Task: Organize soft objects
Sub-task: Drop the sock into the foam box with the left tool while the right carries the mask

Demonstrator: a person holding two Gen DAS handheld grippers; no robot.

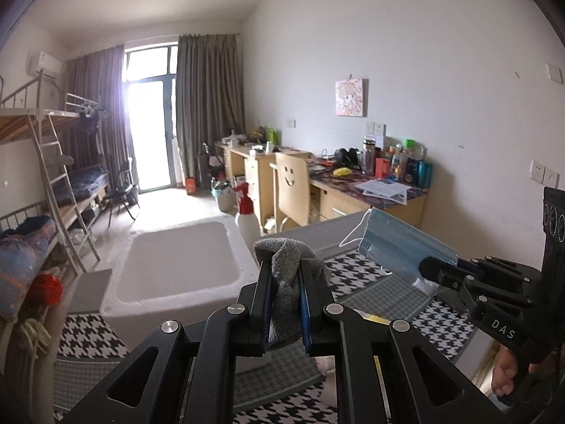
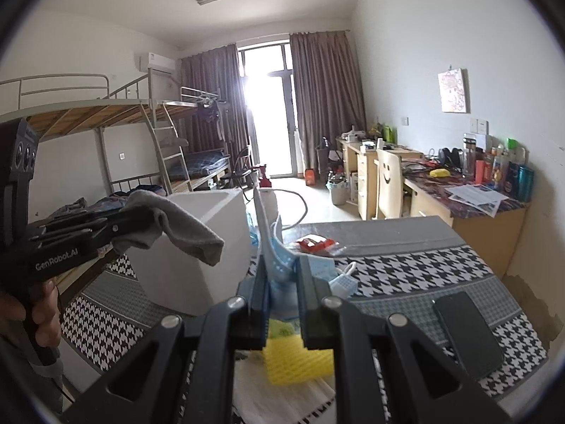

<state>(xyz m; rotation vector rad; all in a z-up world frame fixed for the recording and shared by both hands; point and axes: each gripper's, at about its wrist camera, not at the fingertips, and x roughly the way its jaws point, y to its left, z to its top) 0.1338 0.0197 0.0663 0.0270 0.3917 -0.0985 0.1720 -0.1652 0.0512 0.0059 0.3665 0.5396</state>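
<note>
In the left wrist view my left gripper (image 1: pixel 285 265) is shut on a grey sock (image 1: pixel 280 252), held above the houndstooth tablecloth (image 1: pixel 360 275). Just behind it stands a white foam box (image 1: pixel 176 261). To the right, my right gripper (image 1: pixel 429 265) is shut on a blue face mask (image 1: pixel 399 242) that sticks up to the left. The right wrist view shows the mask (image 2: pixel 272 247) pinched between the right gripper's (image 2: pixel 280 265) jaws. There the left gripper (image 2: pixel 141 224) comes in from the left, the sock (image 2: pixel 187 233) drooping in front of the box (image 2: pixel 197 258).
On the tablecloth (image 2: pixel 406 268) lie a yellow foam net (image 2: pixel 296 360), a second blue mask (image 2: pixel 344 281), a red packet (image 2: pixel 314 243) and a dark phone (image 2: pixel 466 332). A white spray bottle (image 1: pixel 247 219) stands behind the box. Bunk beds stand left, cluttered desks right.
</note>
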